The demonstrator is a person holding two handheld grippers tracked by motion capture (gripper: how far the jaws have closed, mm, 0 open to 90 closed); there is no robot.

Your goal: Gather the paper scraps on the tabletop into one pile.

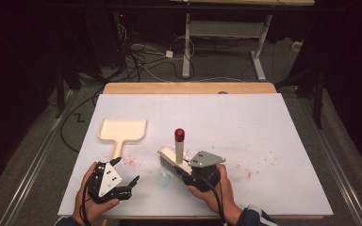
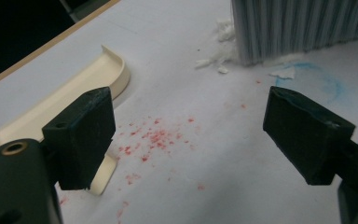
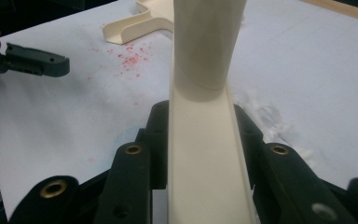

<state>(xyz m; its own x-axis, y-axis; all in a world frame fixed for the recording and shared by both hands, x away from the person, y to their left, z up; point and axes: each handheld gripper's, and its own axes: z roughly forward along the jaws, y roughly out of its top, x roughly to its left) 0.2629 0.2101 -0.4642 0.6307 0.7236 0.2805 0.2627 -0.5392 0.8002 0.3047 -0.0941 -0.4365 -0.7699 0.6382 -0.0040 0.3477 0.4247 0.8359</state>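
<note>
Right gripper (image 1: 188, 172) jaws clamp brush (image 1: 172, 160) | left gripper (image 1: 131, 184) jaws released, empty | dustpan (image 1: 122, 130) untended near left edge | risk: sweep scatters crumbs (image 2: 156, 138), pan slides.

High view: fixed above the near desk (image 1: 264, 117) edge, facing forward and down; each gripper view rides its hand-held gripper, low and close; all three share the dustpan (image 1: 122, 130) and red crumbs (image 2: 156, 140).
</note>
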